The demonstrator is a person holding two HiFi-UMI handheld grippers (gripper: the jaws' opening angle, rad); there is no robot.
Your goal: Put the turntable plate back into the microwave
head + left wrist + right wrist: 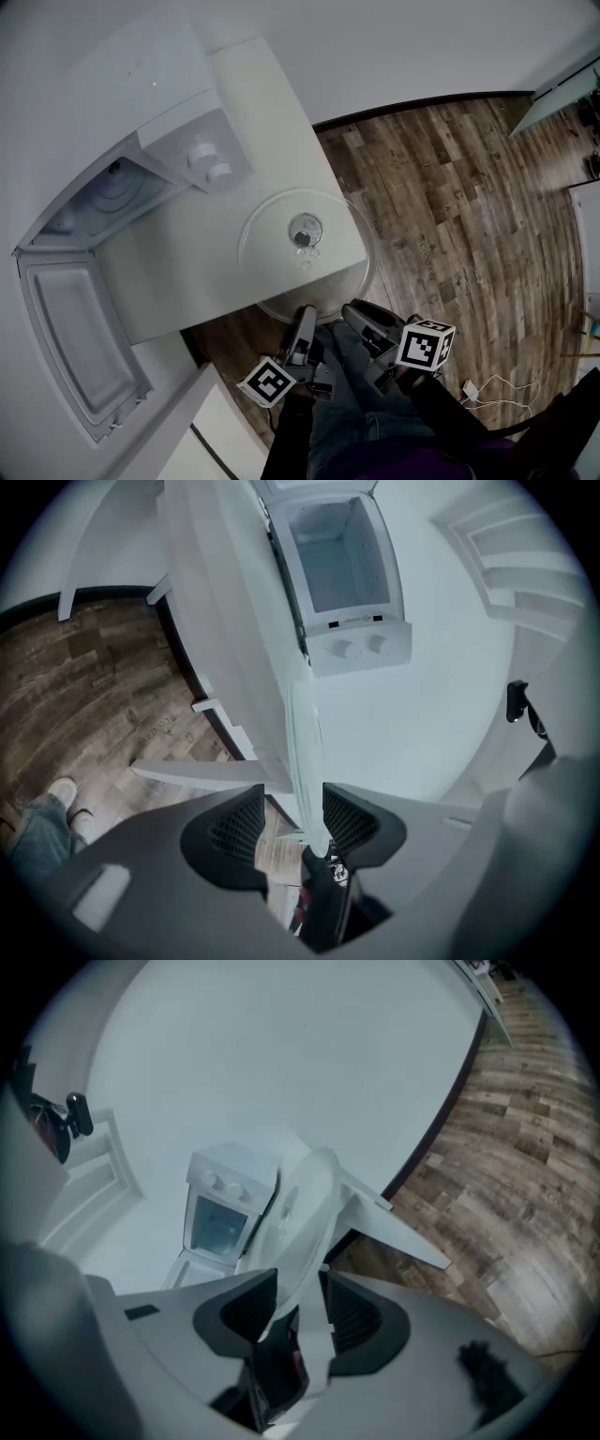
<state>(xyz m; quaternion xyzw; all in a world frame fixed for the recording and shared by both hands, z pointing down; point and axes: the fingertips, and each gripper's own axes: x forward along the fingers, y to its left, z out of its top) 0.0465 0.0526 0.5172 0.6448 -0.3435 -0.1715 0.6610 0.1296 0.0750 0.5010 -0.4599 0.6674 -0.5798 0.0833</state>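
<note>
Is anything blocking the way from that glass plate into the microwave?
Nothing visible. The door hangs open, and the white counter between the glass plate and the microwave is bare.

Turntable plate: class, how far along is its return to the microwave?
Done: the white microwave door hangs open. In hand: the clear round glass turntable plate lies on the white counter, its rim between the open left tool and right tool. Left: grip, lift, seat it inside.
</note>
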